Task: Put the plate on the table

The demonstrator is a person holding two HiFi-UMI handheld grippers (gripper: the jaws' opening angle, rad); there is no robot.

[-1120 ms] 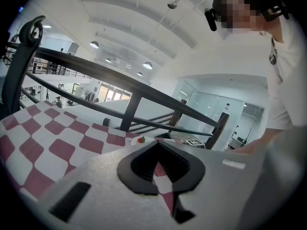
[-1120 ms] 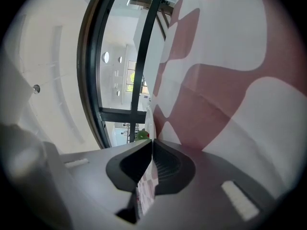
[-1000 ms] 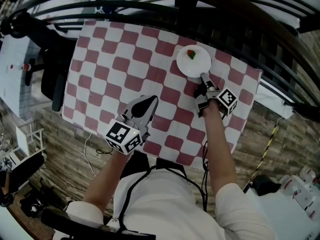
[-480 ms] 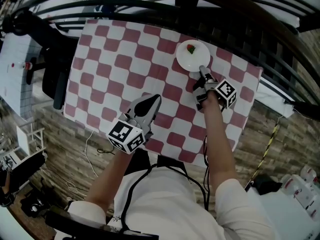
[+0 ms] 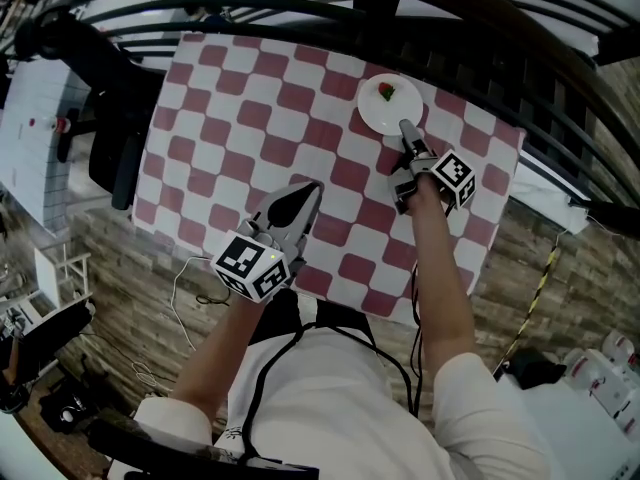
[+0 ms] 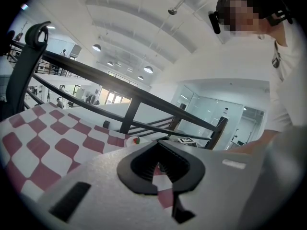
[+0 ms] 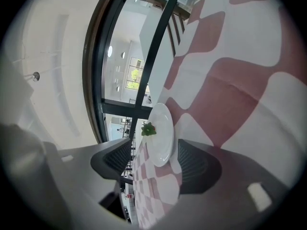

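A white plate [image 5: 390, 105] with a small strawberry [image 5: 386, 92] on it lies flat on the red-and-white checkered table [image 5: 250, 128], near the far right corner. My right gripper [image 5: 407, 132] sits at the plate's near rim. In the right gripper view its jaws are opening: the plate [image 7: 160, 133] lies between the pads [image 7: 192, 159] and they do not press on it. My left gripper [image 5: 306, 192] hovers over the table's near part, shut and empty, its tips together in the left gripper view [image 6: 157, 166].
A black metal railing [image 5: 300, 13] runs just beyond the table's far edge. A black chair [image 5: 110, 158] stands off the left edge. Brick-patterned floor [image 5: 130, 268] with a white cable lies on the near side. The table's right edge [image 5: 505, 183] is close to the plate.
The plate and the right gripper now sit a little higher in the head view, with the gripper still at the plate's near rim. The left gripper has barely moved.
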